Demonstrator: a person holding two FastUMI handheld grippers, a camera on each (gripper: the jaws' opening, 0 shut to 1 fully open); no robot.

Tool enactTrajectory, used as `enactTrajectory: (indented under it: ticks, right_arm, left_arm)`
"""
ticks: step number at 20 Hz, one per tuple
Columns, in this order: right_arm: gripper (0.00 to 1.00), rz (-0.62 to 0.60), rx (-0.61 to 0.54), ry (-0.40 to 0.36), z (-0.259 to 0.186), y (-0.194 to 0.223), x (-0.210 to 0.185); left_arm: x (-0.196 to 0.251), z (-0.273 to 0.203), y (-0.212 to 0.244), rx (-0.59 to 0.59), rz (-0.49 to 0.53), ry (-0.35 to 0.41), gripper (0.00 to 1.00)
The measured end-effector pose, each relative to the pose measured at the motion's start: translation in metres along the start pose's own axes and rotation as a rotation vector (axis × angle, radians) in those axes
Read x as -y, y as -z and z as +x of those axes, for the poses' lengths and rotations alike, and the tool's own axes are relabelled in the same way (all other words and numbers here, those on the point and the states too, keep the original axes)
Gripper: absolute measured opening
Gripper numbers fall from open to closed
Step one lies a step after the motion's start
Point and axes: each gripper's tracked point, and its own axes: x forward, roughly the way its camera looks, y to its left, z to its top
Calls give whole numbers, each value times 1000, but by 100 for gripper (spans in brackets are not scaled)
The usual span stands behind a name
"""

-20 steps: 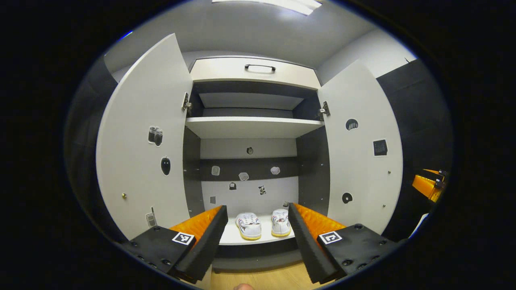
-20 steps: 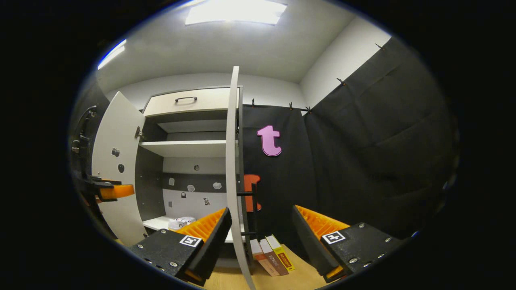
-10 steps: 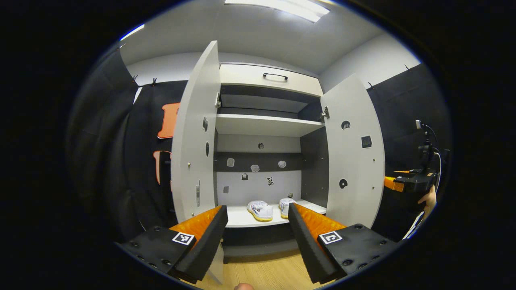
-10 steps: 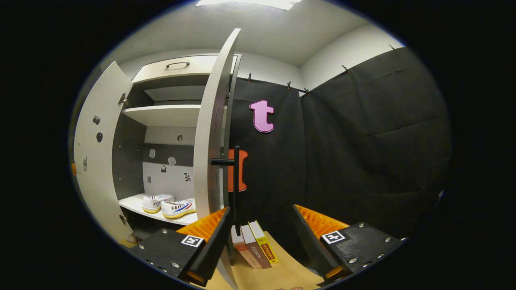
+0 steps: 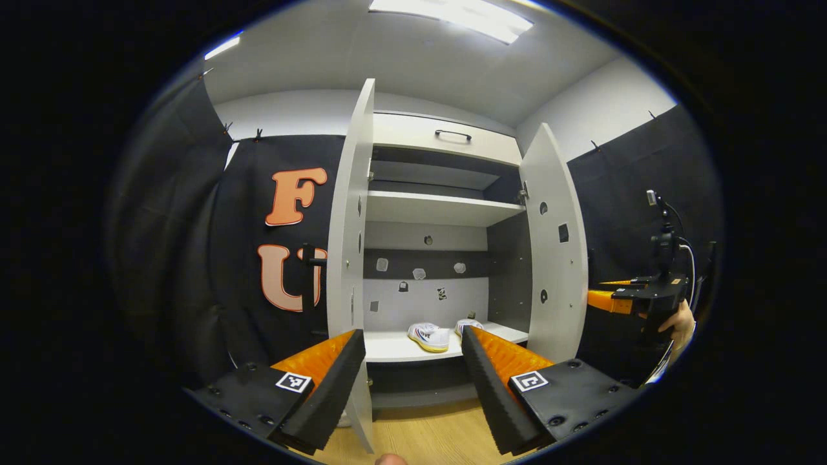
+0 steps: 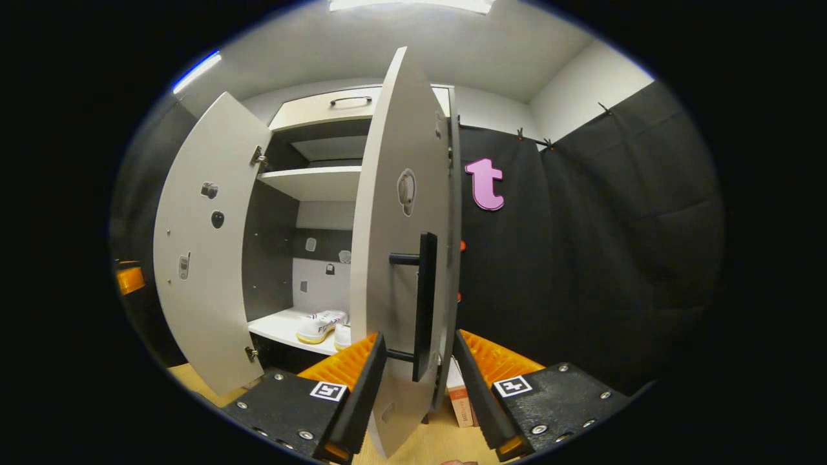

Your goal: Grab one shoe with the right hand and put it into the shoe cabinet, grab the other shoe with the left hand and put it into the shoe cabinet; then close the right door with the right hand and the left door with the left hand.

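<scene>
Booth had black cloth walls, wood floor.

Left gripper view: shoe cabinet [image 5: 446,210] open, both shoes [image 5: 431,336] already on bottom shelf. Left door [image 5: 349,258] stood edge-on. Left gripper [image 5: 411,387] wide open, held nothing. Right gripper [image 5: 630,298] off to side.

Right gripper view: right gripper [image 6: 413,387] spread open, fingers either side of right door [image 6: 400,258], bar handle [image 6: 423,303] between them; contact unclear. Best bet imo: push flat near handle, follow hinge arc, go slow so door doesn't bounce.

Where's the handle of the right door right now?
In the right gripper view, the black handle stands upright on the right door, just beyond the open right hand-held gripper, its lower end between the fingers.
</scene>
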Motion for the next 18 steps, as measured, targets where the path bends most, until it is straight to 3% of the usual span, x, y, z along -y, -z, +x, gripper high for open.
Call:
enactTrajectory:
  ticks: [4,5,6,7,8,12,18]
  right_arm:
    - [75,86,-29,-126,21,11,-51]
    - [86,97,-26,-148,28,12,-63]
    - [90,91,-28,-144,34,15,-69]
    - [87,68,-27,-130,40,19,-75]
    - [92,45,-23,-112,48,19,-80]
    - [93,41,-31,-110,65,24,-105]
    - [93,32,-47,-44,83,37,-101]
  left_arm:
    - [-20,-13,6,-11,-17,-23,96]
    - [-26,-15,8,-10,-19,-32,96]
    - [-30,-17,9,-11,-19,-40,94]
    - [-32,-18,9,-11,-19,-47,96]
    - [-34,-21,9,-13,-17,-52,96]
    - [-51,-33,10,-16,-24,-70,96]
    - [-83,-42,15,-17,-30,-113,96]
